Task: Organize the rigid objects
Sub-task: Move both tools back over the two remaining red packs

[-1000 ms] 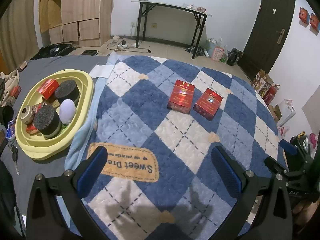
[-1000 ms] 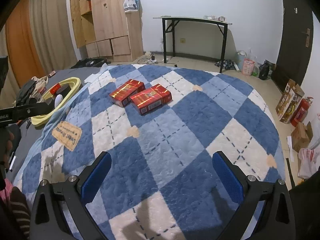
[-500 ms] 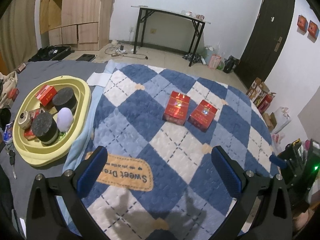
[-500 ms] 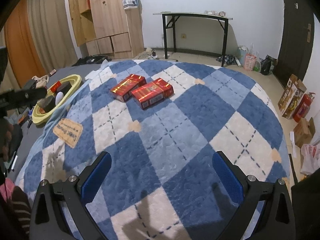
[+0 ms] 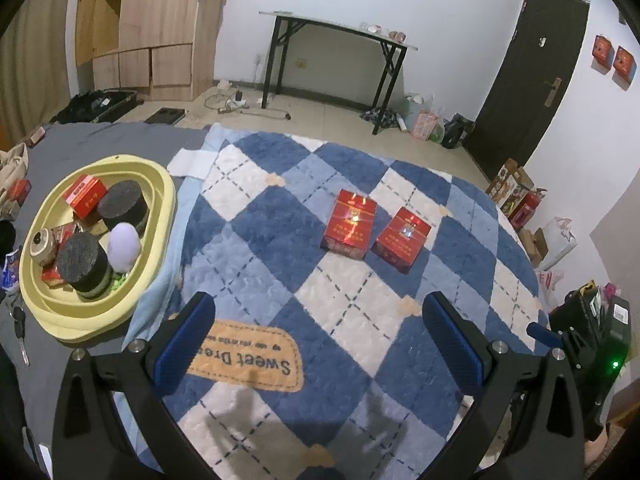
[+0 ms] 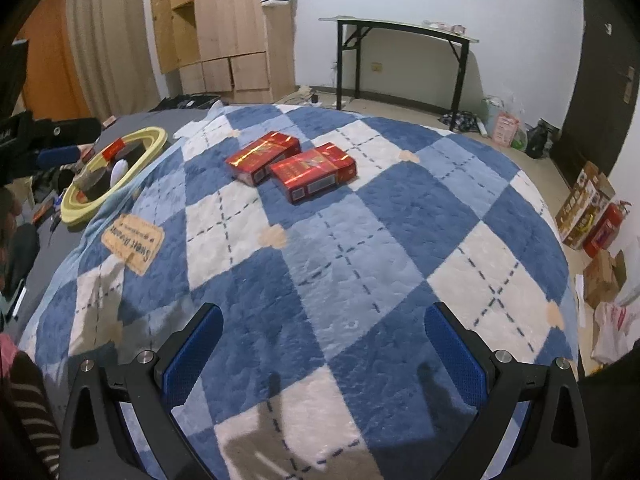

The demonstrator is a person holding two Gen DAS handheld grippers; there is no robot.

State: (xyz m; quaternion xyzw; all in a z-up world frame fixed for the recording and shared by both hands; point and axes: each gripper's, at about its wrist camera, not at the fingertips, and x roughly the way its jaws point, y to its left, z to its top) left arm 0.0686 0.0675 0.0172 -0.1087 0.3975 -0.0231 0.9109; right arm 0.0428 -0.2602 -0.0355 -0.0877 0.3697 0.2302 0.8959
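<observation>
Two red boxes lie side by side on the blue and white checked blanket: the left red box point(image 5: 349, 224) point(image 6: 262, 158) and the right red box point(image 5: 401, 238) point(image 6: 313, 172). A yellow basin point(image 5: 158, 184) point(image 6: 149, 137) at the left holds two black cylinders point(image 5: 82, 262), a white egg-shaped object point(image 5: 124, 246), a small red box point(image 5: 85, 196) and a round tin. My left gripper point(image 5: 320, 328) is open and empty, above the blanket's near part. My right gripper point(image 6: 322, 340) is open and empty, well short of the boxes.
The blanket point(image 5: 280, 248) covers a bed with a grey sheet point(image 5: 80, 140) at the left. A black table point(image 5: 336, 32), wooden cabinets point(image 5: 152, 20) and a dark door point(image 5: 536, 80) stand beyond. Cardboard boxes and a red extinguisher point(image 6: 604, 228) sit on the floor at the right.
Both grippers have drawn back and risen a little, so the red boxes and the basin look slightly farther off. Both stay open. Nothing on the blanket has moved.
</observation>
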